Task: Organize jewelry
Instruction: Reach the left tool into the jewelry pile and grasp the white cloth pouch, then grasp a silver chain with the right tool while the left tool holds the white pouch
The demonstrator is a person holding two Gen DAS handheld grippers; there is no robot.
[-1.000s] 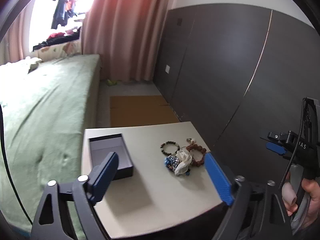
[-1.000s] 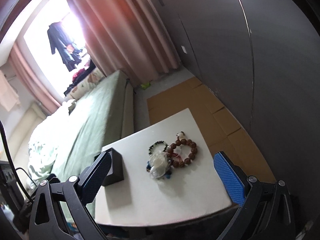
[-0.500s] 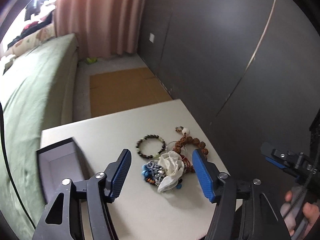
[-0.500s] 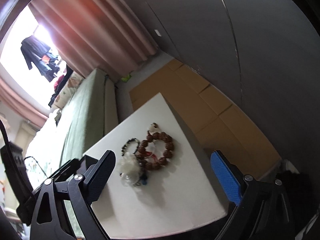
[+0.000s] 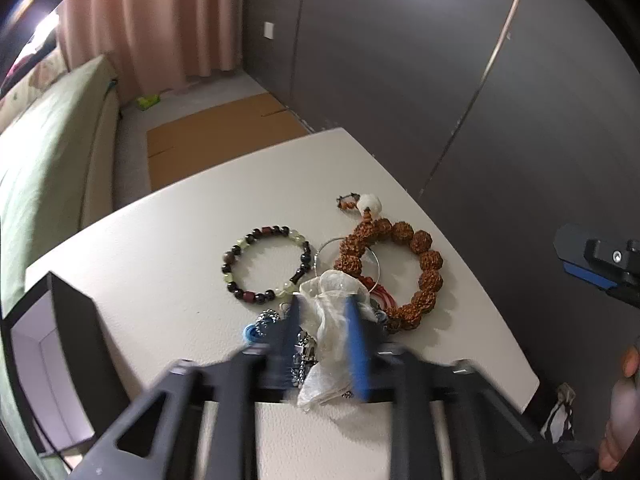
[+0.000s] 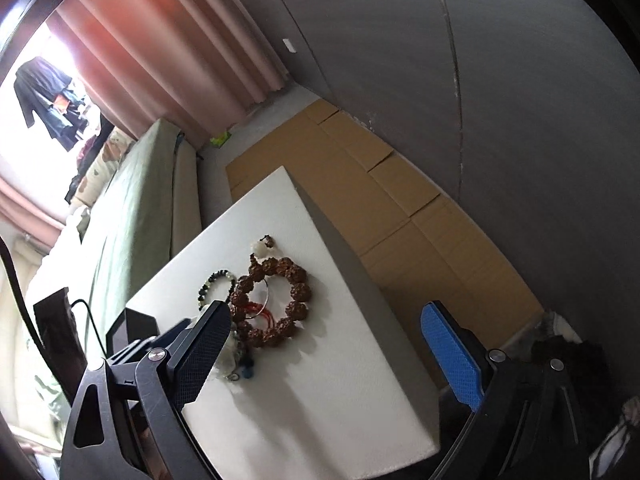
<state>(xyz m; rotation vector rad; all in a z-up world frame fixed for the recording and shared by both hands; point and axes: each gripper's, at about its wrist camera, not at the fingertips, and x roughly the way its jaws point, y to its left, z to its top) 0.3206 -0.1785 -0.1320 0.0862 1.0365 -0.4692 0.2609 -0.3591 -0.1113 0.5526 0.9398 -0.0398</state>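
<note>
A pile of jewelry lies on the white table (image 5: 168, 280). It holds a big brown seed-bead bracelet (image 5: 424, 264), a dark-and-green bead bracelet (image 5: 240, 248), a thin silver ring (image 5: 324, 248), blue beads (image 5: 250, 330) and a white sheer pouch (image 5: 332, 320). My left gripper (image 5: 322, 316) is down on the pile with its fingers closed against the white pouch. My right gripper (image 6: 326, 344) is open and empty, above the table's near right part; the brown bracelet (image 6: 296, 308) lies ahead of it.
An open dark jewelry box (image 5: 60, 344) stands at the table's left; it also shows in the right wrist view (image 6: 136, 324). A dark cabinet wall (image 5: 440, 80) runs along the right. A green bed (image 5: 40, 152) lies left, cardboard (image 5: 216, 140) on the floor beyond.
My left gripper has come down and forward onto the pile, and its fingers have closed from wide open onto the white pouch. The right gripper has swung right, still open.
</note>
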